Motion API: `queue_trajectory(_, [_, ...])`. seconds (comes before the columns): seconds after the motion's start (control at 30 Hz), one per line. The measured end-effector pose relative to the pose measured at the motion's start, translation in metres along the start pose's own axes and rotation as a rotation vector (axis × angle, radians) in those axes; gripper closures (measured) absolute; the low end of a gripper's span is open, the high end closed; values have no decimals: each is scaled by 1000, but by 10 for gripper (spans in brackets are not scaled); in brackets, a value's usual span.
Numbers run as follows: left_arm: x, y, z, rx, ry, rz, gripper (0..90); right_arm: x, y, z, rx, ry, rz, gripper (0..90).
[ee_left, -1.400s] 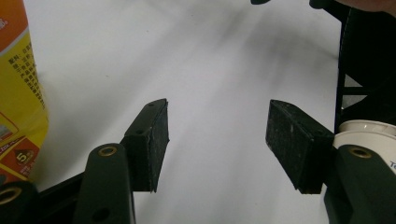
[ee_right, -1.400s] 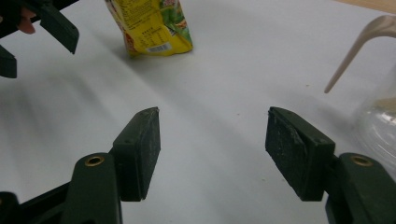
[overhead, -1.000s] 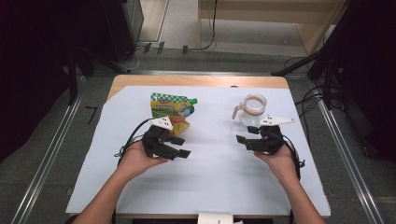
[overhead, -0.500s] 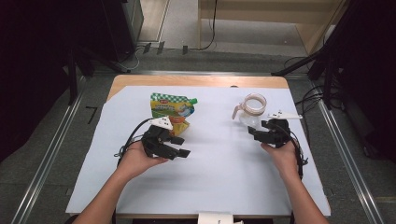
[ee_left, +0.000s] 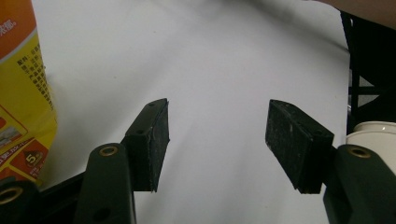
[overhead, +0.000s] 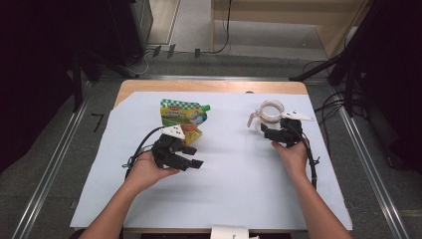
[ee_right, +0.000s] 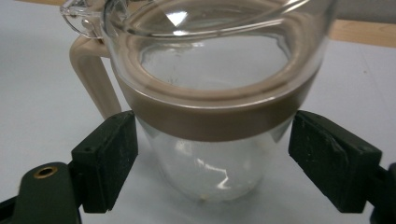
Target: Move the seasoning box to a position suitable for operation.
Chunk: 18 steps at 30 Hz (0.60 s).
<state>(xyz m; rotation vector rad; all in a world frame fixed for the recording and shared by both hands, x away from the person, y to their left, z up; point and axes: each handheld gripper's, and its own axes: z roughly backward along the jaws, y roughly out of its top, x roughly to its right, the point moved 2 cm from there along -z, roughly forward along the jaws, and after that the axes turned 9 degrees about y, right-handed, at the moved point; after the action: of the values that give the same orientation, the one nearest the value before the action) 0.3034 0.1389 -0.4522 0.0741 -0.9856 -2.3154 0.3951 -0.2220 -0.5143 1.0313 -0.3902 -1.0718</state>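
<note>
Here we start at the left of the table [overhead: 234, 199], which is covered by a pale sheet. Our left claw [overhead: 195, 157] rests low over that sheet in our left hand [overhead: 149, 169], its jaws spread wide with nothing but bare sheet between them, as its own gripper view shows. Just beyond it lies a green and yellow refill pouch [overhead: 183, 115], flat on the sheet with its spout toward the right; in the left gripper view the pouch's orange and yellow print sits at the far left edge, apart from the jaws.

Moving across the bare middle of the sheet, we come to our right claw [overhead: 268, 130], held in our right hand [overhead: 291, 154] and pointing away toward the far edge. It stands open around a clear glass jug [ee_right: 210, 107] with a brownish band below its rim and a cream handle at its left. In the right gripper view the jug stands upright between the two pads, which flank its body on either side with a small gap at each; we cannot tell whether either pad touches the glass
</note>
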Motion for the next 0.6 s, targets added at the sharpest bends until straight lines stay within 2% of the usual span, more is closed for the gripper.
queue_trajectory(0.3, [2, -2, 0, -1, -8, 4, 404, 0, 0, -18, 51, -32, 16, 113])
queue_trajectory(0.4, [3, -3, 0, 3, -7, 7, 403, -1, -1, -25, 77, -50, -1, 105])
queue_trajectory(0.5, [3, -4, 0, -2, -7, 7, 402, -2, -1, -28, 80, -63, 4, 108])
queue_trajectory(0.6, [3, -5, 0, -10, 1, 8, 401, 0, 0, -28, 74, -57, 18, 116])
